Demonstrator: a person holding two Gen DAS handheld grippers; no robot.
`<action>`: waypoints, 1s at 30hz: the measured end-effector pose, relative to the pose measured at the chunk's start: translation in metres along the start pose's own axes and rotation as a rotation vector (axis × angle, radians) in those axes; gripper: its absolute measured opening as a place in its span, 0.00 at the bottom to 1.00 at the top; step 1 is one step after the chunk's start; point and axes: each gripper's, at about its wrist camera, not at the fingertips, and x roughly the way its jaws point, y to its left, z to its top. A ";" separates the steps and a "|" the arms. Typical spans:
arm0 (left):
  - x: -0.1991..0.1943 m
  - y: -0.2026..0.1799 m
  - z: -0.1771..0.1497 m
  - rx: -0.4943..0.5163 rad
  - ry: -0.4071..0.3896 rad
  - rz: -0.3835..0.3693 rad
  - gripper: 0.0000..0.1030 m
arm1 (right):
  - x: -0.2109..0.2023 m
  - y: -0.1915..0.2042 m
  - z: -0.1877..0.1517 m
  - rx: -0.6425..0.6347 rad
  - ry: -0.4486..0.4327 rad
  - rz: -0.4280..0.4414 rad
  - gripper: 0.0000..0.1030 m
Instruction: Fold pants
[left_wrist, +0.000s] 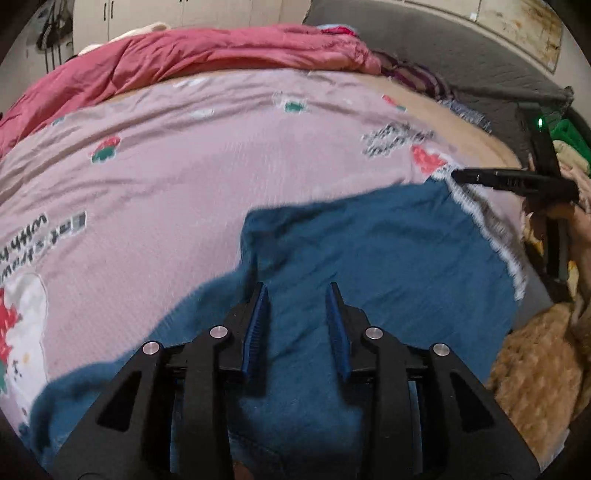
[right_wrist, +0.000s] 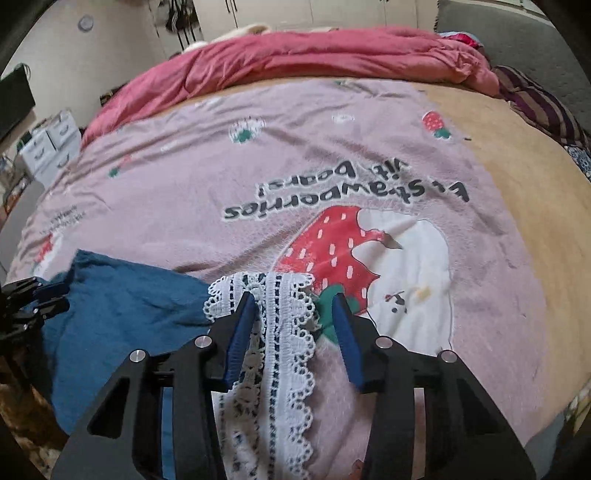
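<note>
Teal blue pants lie spread on the pink strawberry blanket, with a white lace hem along their right edge. My left gripper hovers low over the blue cloth, jaws apart, nothing pinched between the pads. In the right wrist view the lace hem lies bunched between the spread fingers of my right gripper; the left pad touches the lace, the right pad stands clear of it. The pants stretch away to the left, where the left gripper shows at the frame's edge.
A red quilt is heaped along the far side of the bed. A striped cloth lies at the far right near the grey headboard. Tan fuzzy fabric borders the pants at lower right. White drawers stand left of the bed.
</note>
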 end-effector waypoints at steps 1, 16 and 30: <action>0.004 0.001 -0.003 -0.010 0.013 -0.006 0.25 | 0.004 -0.001 0.000 0.002 0.011 0.006 0.41; 0.006 0.006 -0.007 -0.044 0.010 -0.029 0.28 | -0.007 0.025 -0.014 -0.121 -0.053 -0.061 0.22; 0.006 0.000 -0.005 -0.029 0.017 -0.007 0.33 | 0.009 0.015 -0.015 -0.041 0.002 0.002 0.21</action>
